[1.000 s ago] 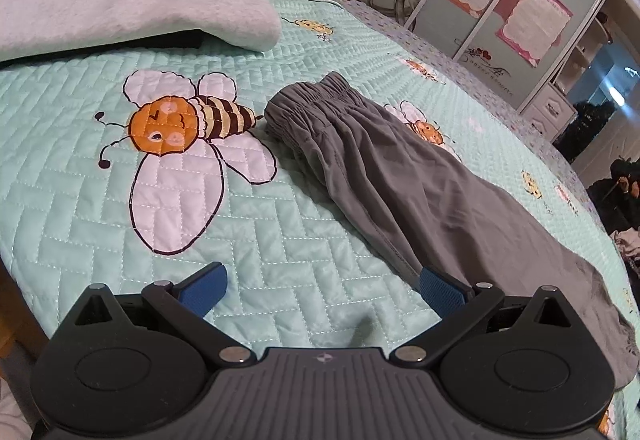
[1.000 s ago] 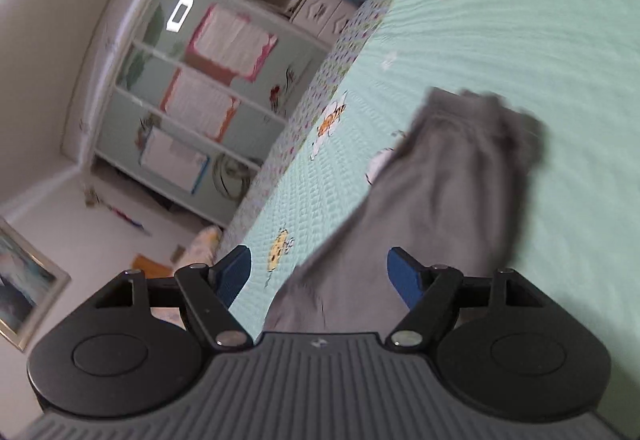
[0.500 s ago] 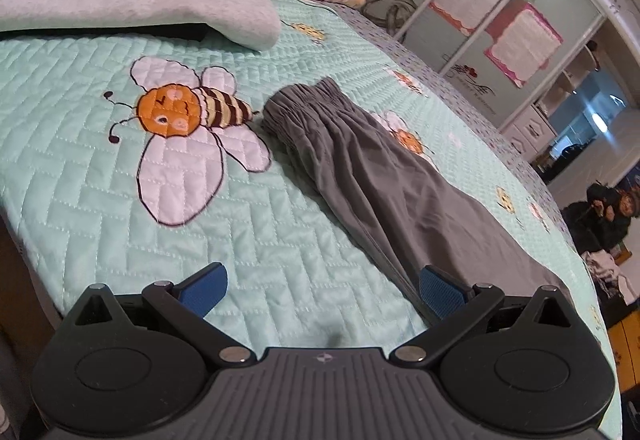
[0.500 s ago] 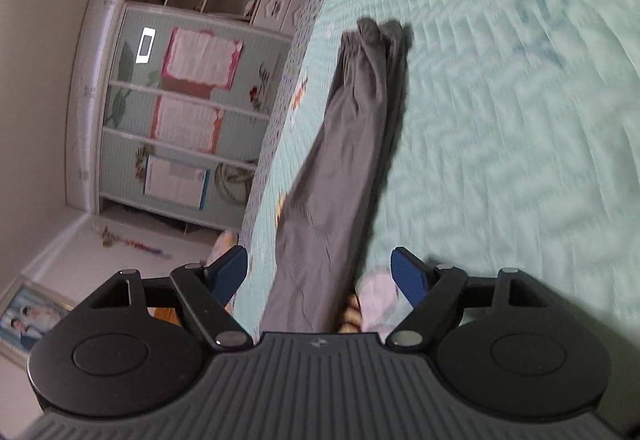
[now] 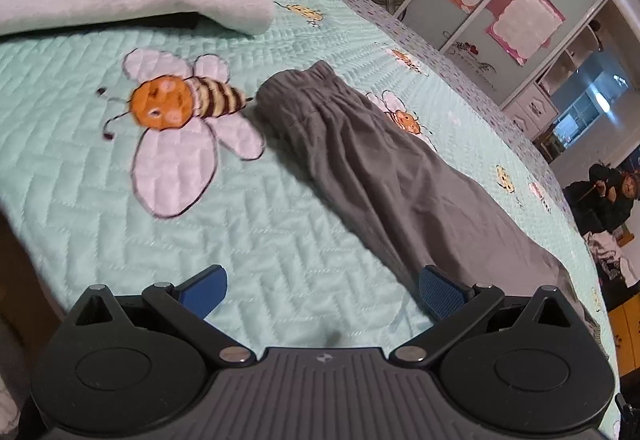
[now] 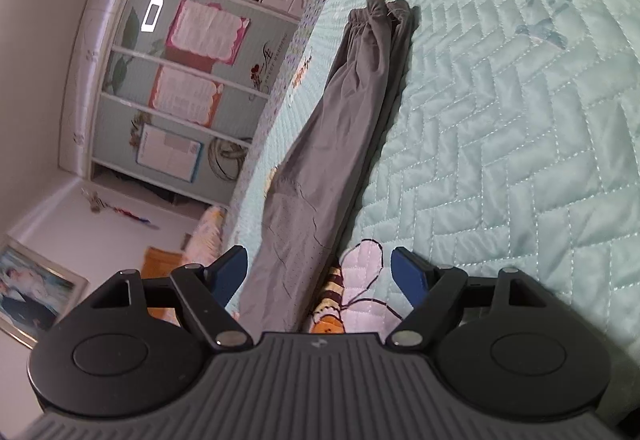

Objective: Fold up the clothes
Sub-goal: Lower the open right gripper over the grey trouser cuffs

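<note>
- 1 mint green quilt (image 5: 260,240) with bees sewn on it covers the bed.
- 1 pair of gray pants (image 5: 384,176), folded long and thin, lies flat on it.
- 2 grippers, left gripper (image 5: 322,290) and right gripper (image 6: 320,268), gape wide, holding nothing.

1. Left wrist view: low over the near edge of the bed (image 5: 100,208), looking across the quilt toward the far edge and the wall cabinet (image 5: 500,4). Left hand-held gripper (image 5: 322,290) fills the bottom of the view.
2. Right wrist view: rolled sideways, close over the quilt, looking along the bed (image 6: 500,120). Right hand-held gripper (image 6: 320,274) at bottom.
3. Shared: grey trousers (image 5: 380,168) (image 6: 340,128), bee patch (image 5: 180,108) (image 6: 352,292), cabinet (image 6: 180,88).
</note>
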The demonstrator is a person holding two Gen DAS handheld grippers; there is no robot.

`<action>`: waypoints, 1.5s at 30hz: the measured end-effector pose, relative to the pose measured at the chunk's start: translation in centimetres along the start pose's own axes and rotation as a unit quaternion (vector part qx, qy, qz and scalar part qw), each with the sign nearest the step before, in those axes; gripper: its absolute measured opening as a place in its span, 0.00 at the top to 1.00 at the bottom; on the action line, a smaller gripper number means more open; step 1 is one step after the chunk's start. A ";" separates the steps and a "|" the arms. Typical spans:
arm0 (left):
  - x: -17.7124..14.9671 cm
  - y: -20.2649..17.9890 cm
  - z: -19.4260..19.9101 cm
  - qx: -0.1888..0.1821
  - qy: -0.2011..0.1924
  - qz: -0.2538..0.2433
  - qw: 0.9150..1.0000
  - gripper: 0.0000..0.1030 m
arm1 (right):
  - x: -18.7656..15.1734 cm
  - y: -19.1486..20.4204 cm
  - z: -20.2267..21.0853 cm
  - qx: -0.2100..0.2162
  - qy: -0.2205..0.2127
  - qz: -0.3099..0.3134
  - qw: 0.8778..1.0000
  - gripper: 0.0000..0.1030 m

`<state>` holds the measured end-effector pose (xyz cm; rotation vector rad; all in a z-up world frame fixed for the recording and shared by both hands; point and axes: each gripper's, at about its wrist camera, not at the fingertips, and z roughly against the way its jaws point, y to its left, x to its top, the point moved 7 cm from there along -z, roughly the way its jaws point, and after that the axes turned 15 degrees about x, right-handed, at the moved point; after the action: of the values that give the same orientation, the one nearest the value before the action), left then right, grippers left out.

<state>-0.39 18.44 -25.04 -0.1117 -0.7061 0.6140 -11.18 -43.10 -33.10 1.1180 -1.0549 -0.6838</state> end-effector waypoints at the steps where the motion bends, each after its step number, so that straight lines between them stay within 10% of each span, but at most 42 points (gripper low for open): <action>1: 0.2 -0.3 -0.2 0.005 0.001 -0.006 1.000 0.01 | -0.2 0.1 -0.1 -0.005 0.004 0.008 1.000 0.22; 6: 1.4 -1.5 -2.5 0.024 0.015 -0.022 0.999 0.01 | -0.6 0.4 -0.7 -0.021 0.020 0.039 0.999 0.22; 17: 6.6 -1.9 -8.4 -0.054 0.070 0.042 0.995 0.01 | -1.3 0.6 -0.8 -0.045 0.032 0.068 0.996 0.19; 28: 8.9 -3.0 -11.0 -0.078 0.035 0.043 0.995 0.02 | -1.5 1.1 -1.0 -0.046 0.038 0.083 0.995 0.13; 45: 5.8 -0.8 -7.4 -0.077 -0.012 0.009 0.997 0.01 | 8.4 -0.3 -2.0 -0.048 -0.039 0.075 0.995 0.13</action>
<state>8.15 21.81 -27.14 -0.2545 -0.7769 0.5788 -6.19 -49.70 -30.83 0.9259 -1.1489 -0.6552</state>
